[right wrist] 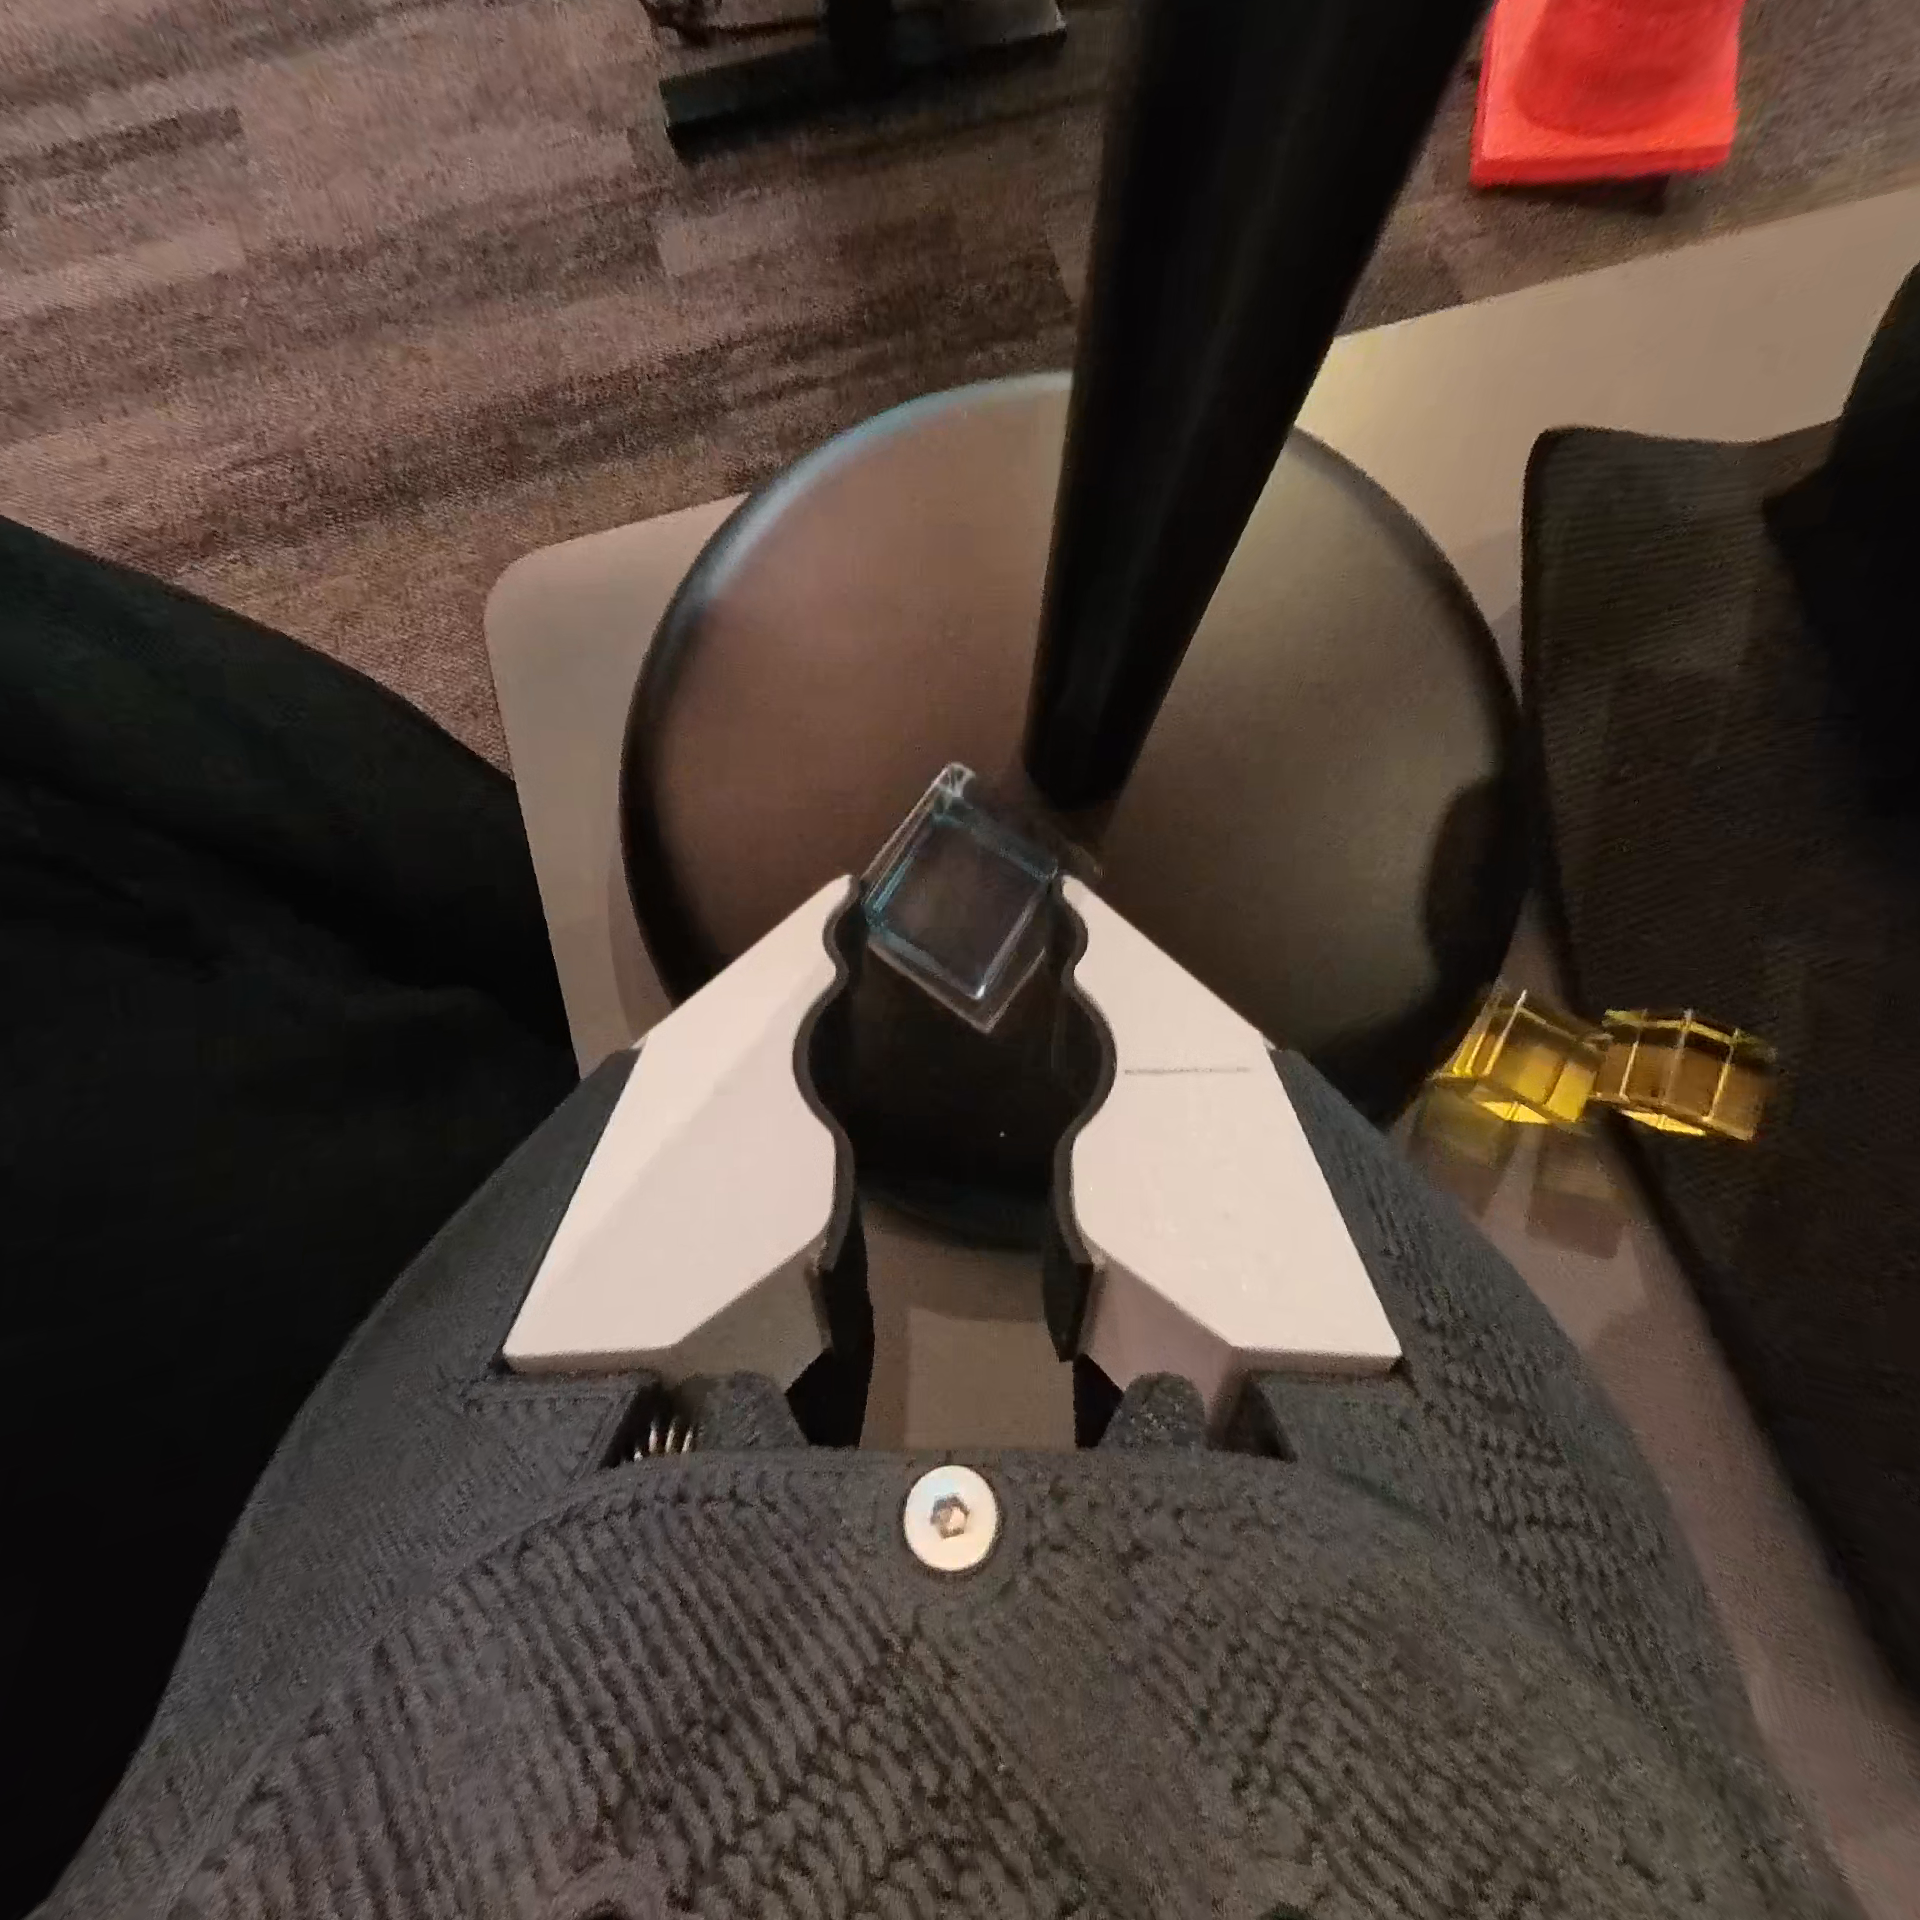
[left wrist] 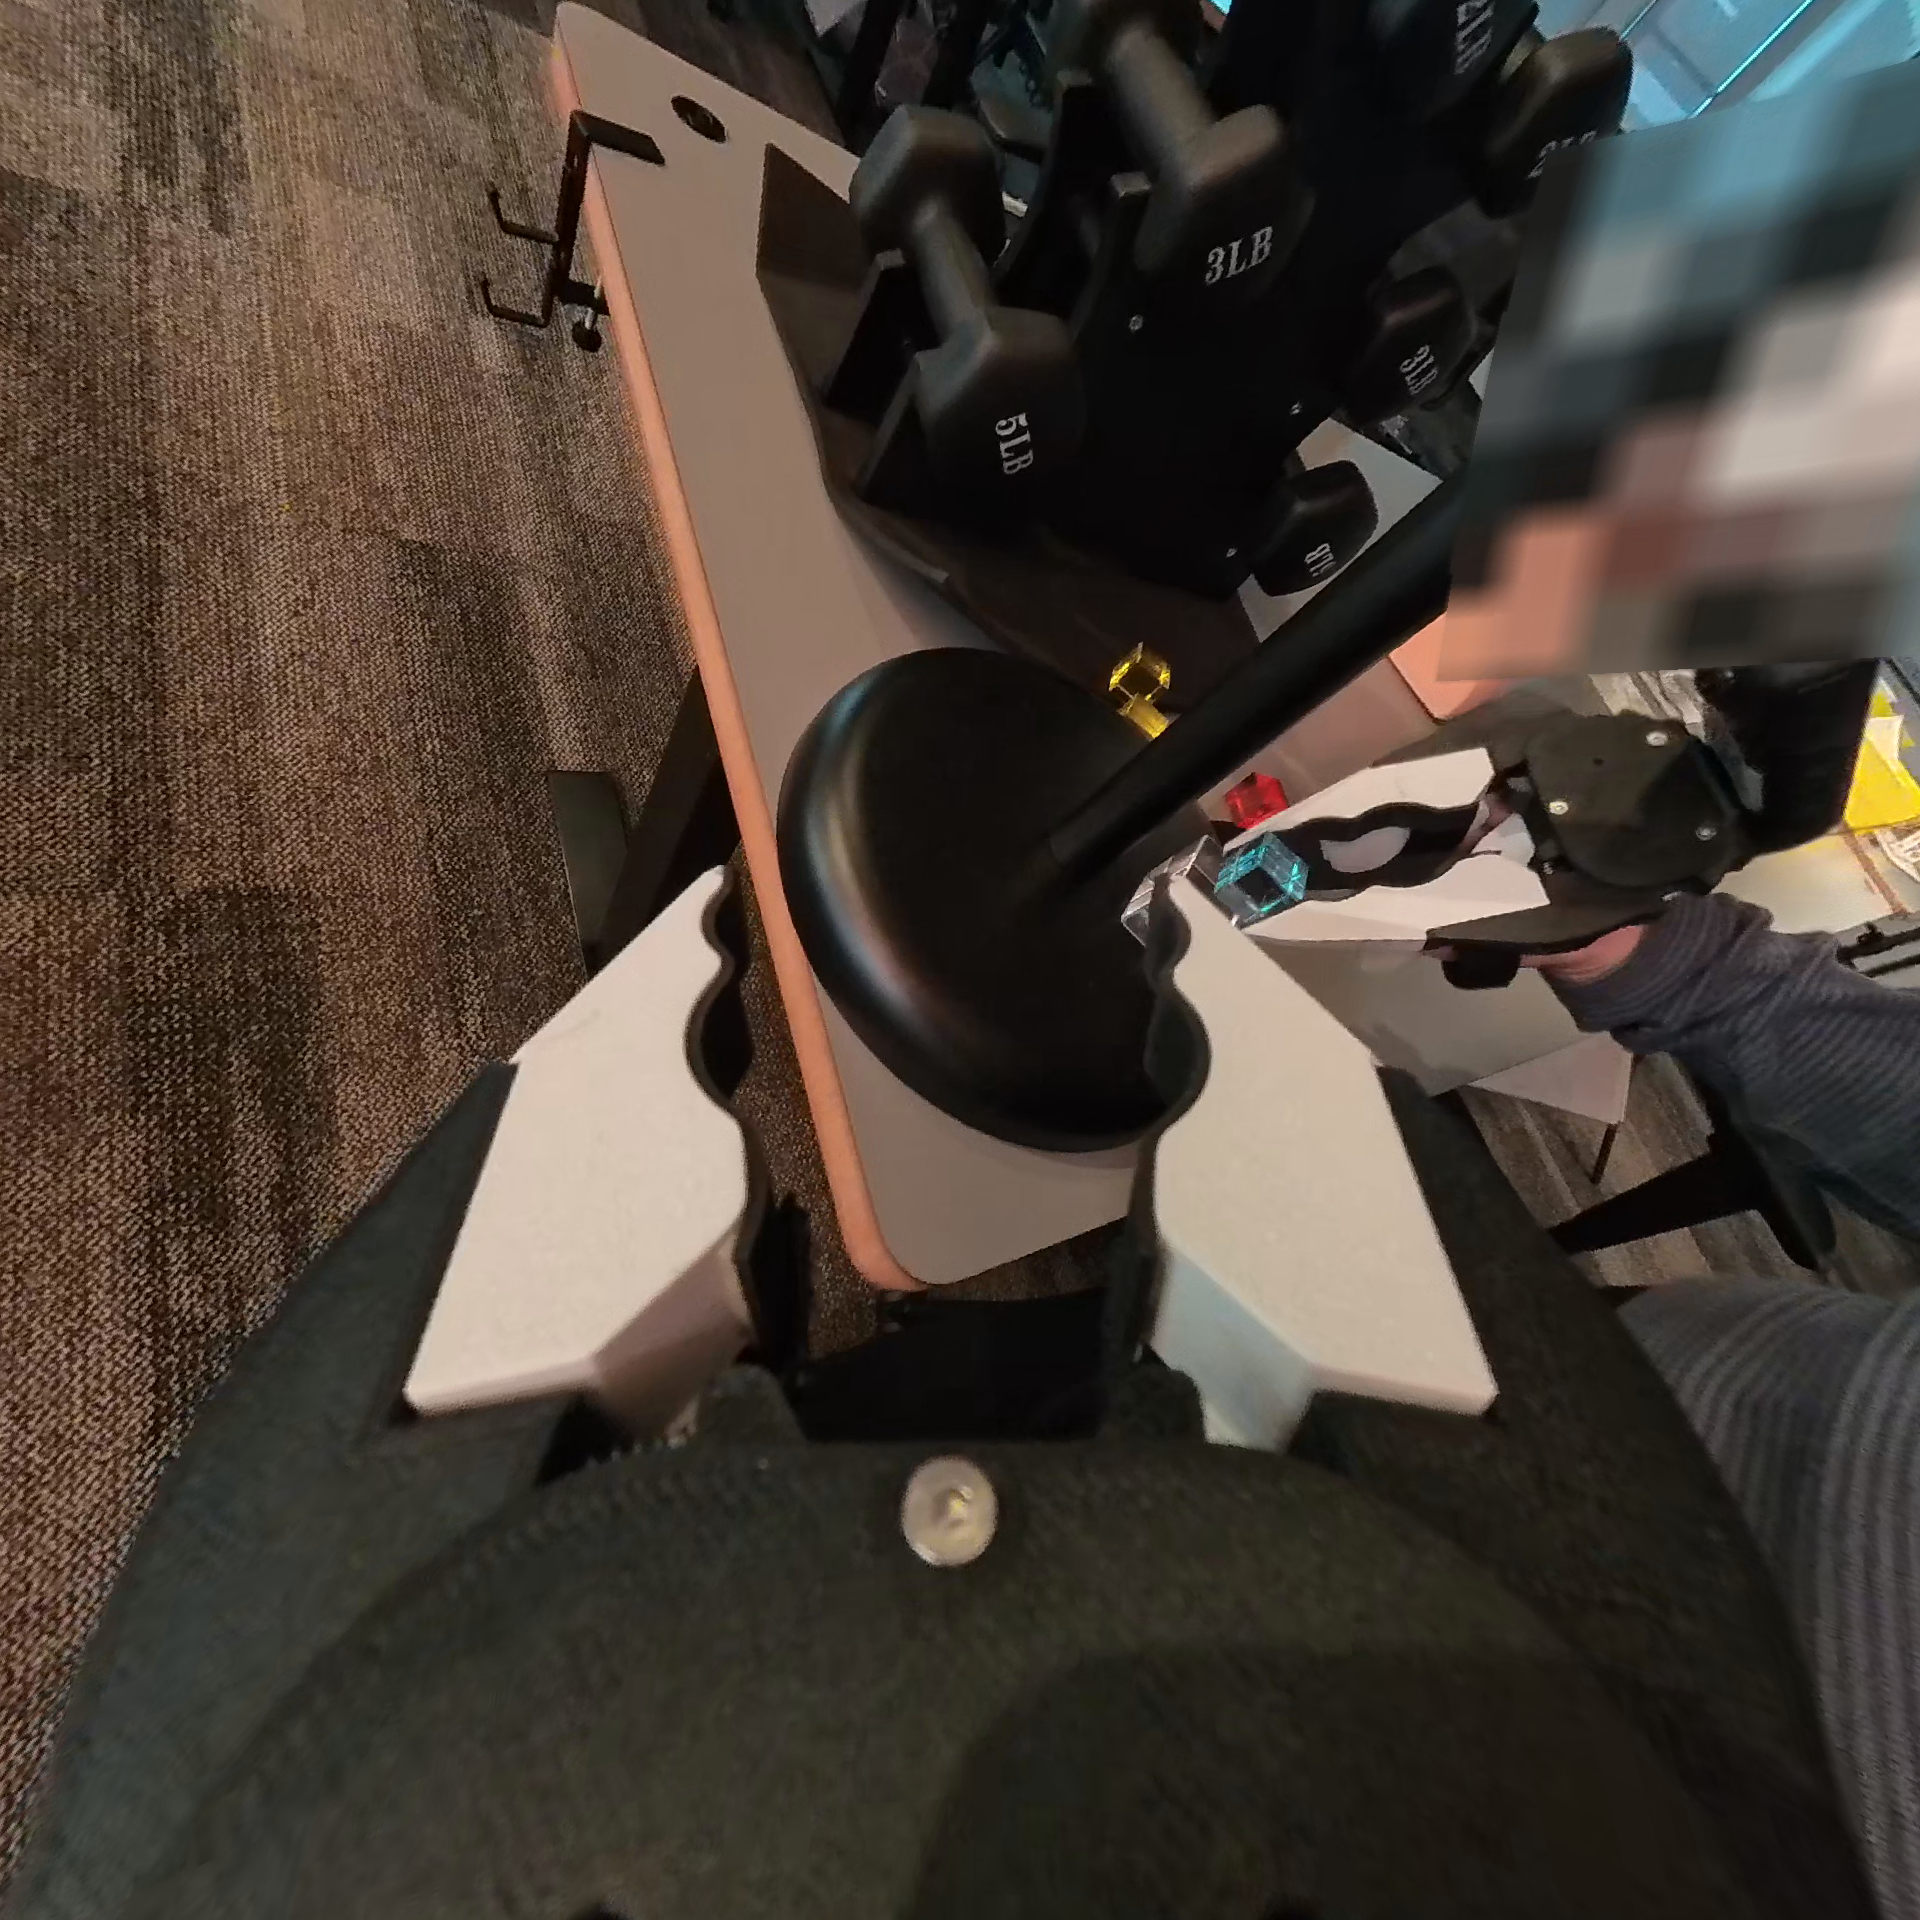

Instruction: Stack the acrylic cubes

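Note:
My right gripper [right wrist: 956, 906] is shut on a clear blue cube [right wrist: 961, 920], held tilted just above the round black base [right wrist: 810, 707] of a stand, close to its black pole [right wrist: 1195, 416]. The left wrist view shows the same gripper [left wrist: 1340, 868] with the blue cube [left wrist: 1262, 881] at its fingertips, and a clear cube [left wrist: 1162, 902] lying right beside it. My left gripper [left wrist: 945, 904] is open and holds nothing. It hovers over the near side of the black base [left wrist: 935, 883] at the table's corner. A red cube [left wrist: 1252, 800] and a yellow cube [left wrist: 1141, 681] lie past the base.
A rack of black dumbbells [left wrist: 1091, 312] stands farther along the grey table [left wrist: 727, 468]. A black hook [left wrist: 561, 229] hangs off the table's edge. Two yellow cubes [right wrist: 1507, 1075] lie by a black mat [right wrist: 1714, 831]. A white box [left wrist: 1403, 997] and brown carpet [left wrist: 260, 623] lie below. The grippers' ends are close to 20 cm from one another.

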### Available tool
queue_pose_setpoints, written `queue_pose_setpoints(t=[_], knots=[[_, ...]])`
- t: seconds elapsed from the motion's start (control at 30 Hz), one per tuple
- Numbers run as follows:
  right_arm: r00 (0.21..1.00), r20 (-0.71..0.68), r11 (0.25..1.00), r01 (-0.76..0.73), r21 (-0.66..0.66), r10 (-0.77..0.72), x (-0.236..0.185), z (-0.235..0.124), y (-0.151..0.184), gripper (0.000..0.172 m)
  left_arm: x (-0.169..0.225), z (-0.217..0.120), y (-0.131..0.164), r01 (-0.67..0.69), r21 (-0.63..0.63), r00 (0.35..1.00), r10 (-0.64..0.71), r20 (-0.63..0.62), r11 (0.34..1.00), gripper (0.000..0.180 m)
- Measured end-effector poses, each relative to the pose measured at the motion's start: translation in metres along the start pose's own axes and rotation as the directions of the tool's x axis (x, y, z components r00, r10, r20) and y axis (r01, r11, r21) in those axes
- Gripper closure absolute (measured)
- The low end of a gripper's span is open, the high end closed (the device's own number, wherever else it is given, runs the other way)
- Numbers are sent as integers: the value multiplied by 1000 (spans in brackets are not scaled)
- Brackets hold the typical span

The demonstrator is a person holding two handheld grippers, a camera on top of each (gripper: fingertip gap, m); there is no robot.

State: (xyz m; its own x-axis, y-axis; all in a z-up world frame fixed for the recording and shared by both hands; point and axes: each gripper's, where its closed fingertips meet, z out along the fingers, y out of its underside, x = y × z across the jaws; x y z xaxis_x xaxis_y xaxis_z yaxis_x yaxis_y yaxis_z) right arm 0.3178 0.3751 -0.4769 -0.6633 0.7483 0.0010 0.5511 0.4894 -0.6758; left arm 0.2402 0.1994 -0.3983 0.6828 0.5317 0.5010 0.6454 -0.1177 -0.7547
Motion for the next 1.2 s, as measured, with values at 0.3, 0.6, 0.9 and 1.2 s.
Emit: queue_pose_setpoints(t=[0.3, 0.6, 0.9, 1.2], knots=[[1000, -16, 1000, -10, 15, 10, 1, 1, -1, 139, 2, 7, 0, -1, -5, 1000, 1, -12, 1000, 104], [932, -124, 882, -272, 385, 342, 36, -32, -8, 81, -2, 8, -1, 12, 0, 1000, -12, -8, 1000, 103], [441, -603, 705, -639, 309, 664, 132, -53, 120, 106, -5, 10, -2, 12, -6, 1000, -12, -6, 1000, 103], [387, -652, 669, -698, 255, 652, 134, -38, 140, 146, -3, 13, 0, 13, -16, 1000, -13, -13, 1000, 102]])
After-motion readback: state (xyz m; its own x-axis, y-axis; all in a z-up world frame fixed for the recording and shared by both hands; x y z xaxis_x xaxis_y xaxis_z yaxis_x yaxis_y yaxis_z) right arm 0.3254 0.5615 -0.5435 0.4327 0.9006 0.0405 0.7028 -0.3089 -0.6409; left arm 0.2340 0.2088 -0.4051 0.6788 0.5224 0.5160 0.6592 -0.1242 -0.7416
